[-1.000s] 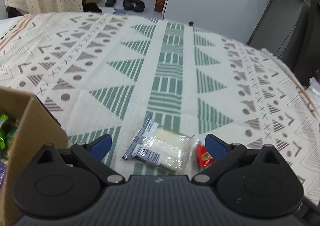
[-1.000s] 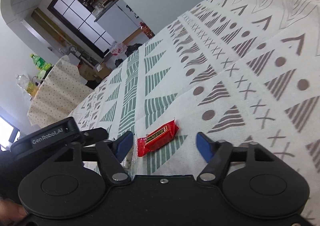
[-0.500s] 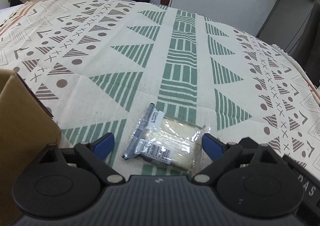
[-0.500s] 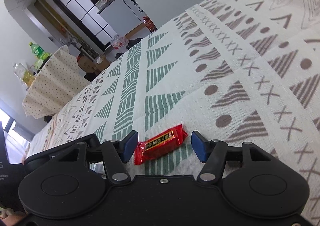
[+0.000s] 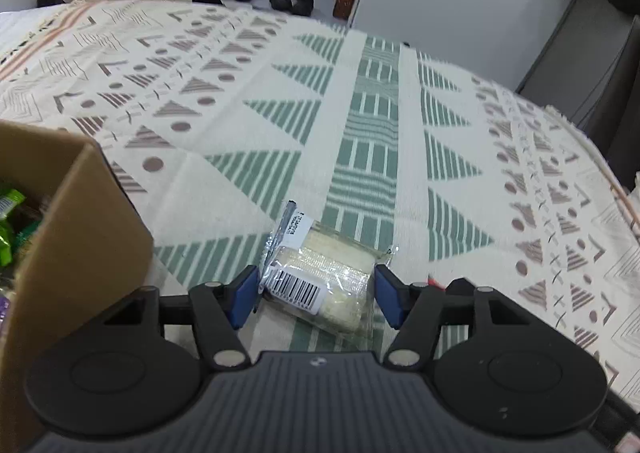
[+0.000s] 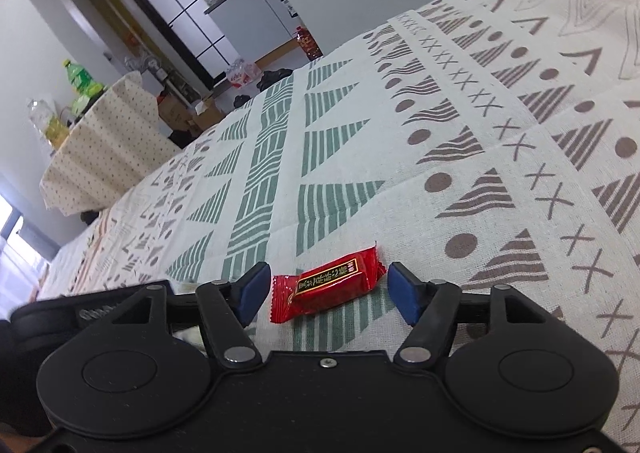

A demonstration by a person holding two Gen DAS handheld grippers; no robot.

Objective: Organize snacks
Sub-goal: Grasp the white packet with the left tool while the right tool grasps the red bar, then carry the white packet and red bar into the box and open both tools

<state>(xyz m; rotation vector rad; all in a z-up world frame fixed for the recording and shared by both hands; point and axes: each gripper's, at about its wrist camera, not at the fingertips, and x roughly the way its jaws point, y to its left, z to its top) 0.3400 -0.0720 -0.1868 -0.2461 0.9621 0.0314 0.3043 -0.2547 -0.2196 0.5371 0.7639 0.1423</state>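
A clear packet of pale wafers (image 5: 320, 277) with a barcode label lies on the patterned cloth. My left gripper (image 5: 316, 295) straddles it. Its jaws are closing, and the blue pads (image 5: 244, 293) stand at the wrapper's two edges without squeezing it. A red candy (image 6: 332, 285) with gold lettering lies between the blue pads (image 6: 404, 293) of my right gripper (image 6: 328, 291). That gripper's jaws are opening, with a small gap on the candy's left side. In the left wrist view a sliver of the red candy (image 5: 436, 283) shows behind the right finger.
A cardboard box (image 5: 80, 237) with green snack packets inside stands close on the left of the left gripper. The left tool's black housing (image 6: 92, 311) sits right beside the right gripper. The cloth-covered table (image 6: 360, 133) stretches away ahead. Its far edge drops to the floor.
The left jaws have narrowed from wide open to the wafer packet's edges. The right gripper has shifted so that the red candy sits centred, and its jaws have spread a little.
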